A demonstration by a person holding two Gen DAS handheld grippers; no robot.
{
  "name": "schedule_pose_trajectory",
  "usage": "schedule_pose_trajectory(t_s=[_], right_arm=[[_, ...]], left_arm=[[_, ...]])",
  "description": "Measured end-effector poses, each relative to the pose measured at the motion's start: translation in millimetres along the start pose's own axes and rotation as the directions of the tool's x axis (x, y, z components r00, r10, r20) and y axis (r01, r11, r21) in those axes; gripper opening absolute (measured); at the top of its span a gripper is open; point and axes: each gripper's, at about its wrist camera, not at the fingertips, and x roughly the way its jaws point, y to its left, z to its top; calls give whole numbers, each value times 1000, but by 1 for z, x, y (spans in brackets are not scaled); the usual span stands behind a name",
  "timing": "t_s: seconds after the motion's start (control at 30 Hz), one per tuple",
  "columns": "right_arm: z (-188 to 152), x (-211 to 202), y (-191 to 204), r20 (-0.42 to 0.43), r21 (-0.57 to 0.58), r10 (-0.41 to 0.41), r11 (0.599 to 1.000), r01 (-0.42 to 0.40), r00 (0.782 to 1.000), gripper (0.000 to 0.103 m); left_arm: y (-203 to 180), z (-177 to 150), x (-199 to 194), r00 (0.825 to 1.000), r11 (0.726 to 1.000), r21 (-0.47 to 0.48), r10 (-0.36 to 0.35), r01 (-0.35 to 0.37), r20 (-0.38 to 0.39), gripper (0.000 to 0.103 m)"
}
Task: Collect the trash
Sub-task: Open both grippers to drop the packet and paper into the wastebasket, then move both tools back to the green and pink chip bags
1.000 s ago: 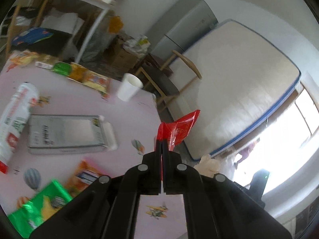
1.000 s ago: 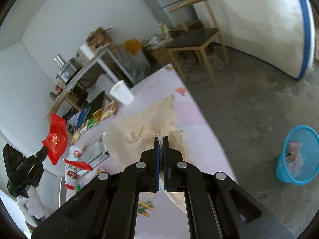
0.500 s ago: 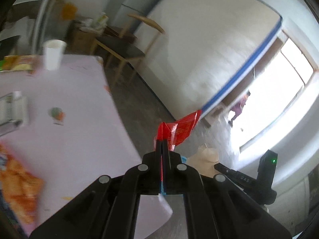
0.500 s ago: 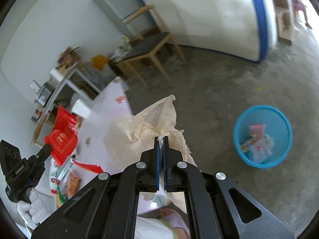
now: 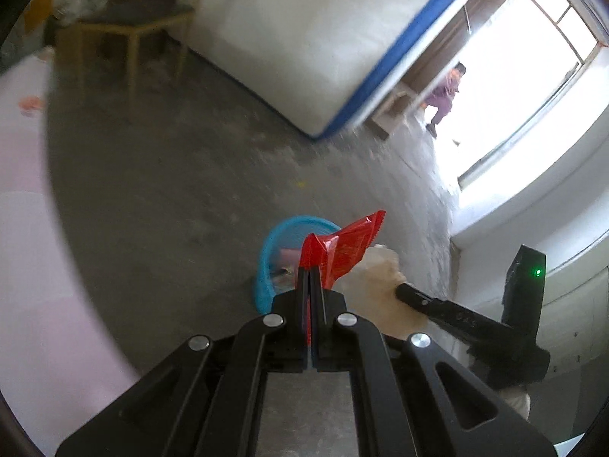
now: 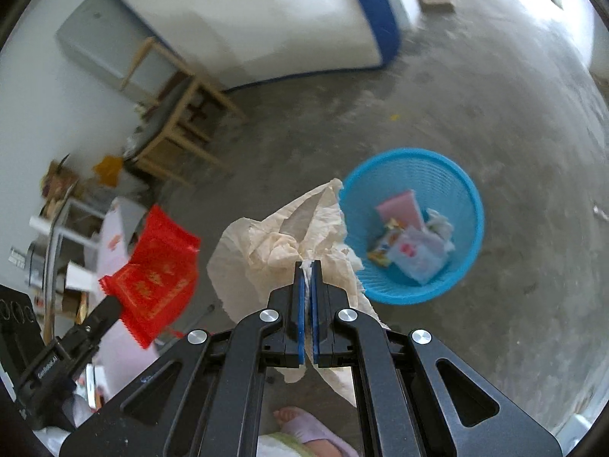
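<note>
Mid-task, carry stage; two pieces in hand, neither dropped yet.

Left gripper (image 5: 311, 272) pinched tight on a red foil wrapper (image 5: 342, 249); fingers together, wrapper standing up out of the tips; seen from the right wrist view as a flat red packet (image 6: 152, 274) held out over bare floor, short of the bin.

Right gripper (image 6: 308, 266) clamped on a crumpled beige paper bag (image 6: 281, 243); narrow gap, paper caught between the blue pads; bag hanging loose around the tips, its upper edge just beside the near rim of the blue basket (image 6: 472, 198), not clearly over the opening.

Basket on the concrete floor, well apart from the pink table (image 5: 23, 198); already inside: a pink packet, a pale printed pouch, some snack wrappers and white tissue, so part of the collecting judged done.

Left to do, judging from this: bring both grippers over the basket mouth, release paper bag and red wrapper; paper bag the nearer of the two.

Whatever remains on the table not shown here; only a bare pink edge visible at the left side of the left wrist view; amount of trash still waiting cannot be told.

Risk noted: light, floppy items; could catch the rim or drift outside if let go early.
</note>
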Motion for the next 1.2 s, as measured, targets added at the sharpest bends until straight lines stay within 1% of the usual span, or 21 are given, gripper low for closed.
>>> schedule_pose_trajectory(t_s=[0.03,0.13,0.2,0.23,0.27,0.3,0.33,0.37,0.4,0.47,0.53,0.67,0.73,0.83,0.93,0.97,1.0,1.03,1.07,1.1,1.2], right_arm=[[4,4,-3,-3,13,-5,1000,5,1000,2],[19,19,-20,-7,73,-25,997,25,1000,3],[29,26,-29,3,105,-37,994,36,999,6],[36,32,-34,5,127,-41,991,40,999,11],[42,39,-41,3,144,-44,989,43,999,16],[46,46,-48,-1,168,-55,984,54,999,32],[49,51,-53,-3,185,-66,981,66,998,43],[51,54,-57,-2,200,-81,977,79,997,43],[52,58,-61,-4,210,-98,973,97,995,43],[50,63,-68,-11,225,-119,967,118,993,46],[46,61,-73,-5,242,-122,963,120,993,47],[35,47,-70,12,230,-105,968,100,994,48],[32,36,-66,28,212,-87,974,79,996,48],[26,13,-51,60,154,-41,988,31,997,49],[16,-17,-28,82,81,26,996,-32,996,53],[8,-33,-14,83,40,53,998,-56,995,54],[2,-45,-4,82,7,73,997,-73,994,58],[-4,-56,8,78,-29,92,996,-90,993,63],[-10,-64,17,74,-55,105,993,-101,992,65],[-19,-77,31,66,-95,132,988,-125,989,66],[-41,-100,62,39,-172,194,968,-185,980,70]], left_arm=[[-5,3,17,1000,1000,0,-12,12,-24,0],[-16,10,59,998,1000,14,-7,8,-68,0],[-25,14,87,995,998,52,26,-21,-96,0],[-28,15,102,993,997,62,44,-37,-114,1],[-27,14,111,991,998,56,47,-40,-129,7],[-25,13,124,986,999,37,41,-36,-159,12],[-20,13,132,984,999,8,40,-40,-174,26],[-18,14,136,984,999,-12,44,-46,-172,36],[-13,12,136,986,998,-32,48,-54,-160,38],[-10,10,133,987,997,-35,58,-64,-149,42],[-6,9,120,990,997,-40,65,-70,-123,43],[-9,9,82,998,998,-58,21,-24,-56,45],[-14,8,56,1000,999,-40,1,-2,-20,46],[-23,3,11,999,1000,3,-22,22,42,52],[-26,-10,-45,994,999,28,-30,27,108,60],[-26,-15,-58,992,999,35,-34,30,118,63],[-23,-23,-83,990,999,38,-26,21,141,64],[-19,-29,-98,987,999,37,-21,15,158,68],[-15,-35,-115,984,999,35,-11,5,178,70],[-8,-44,-135,979,999,28,15,-21,205,71],[14,-69,-188,965,998,1,57,-59,256,72]])
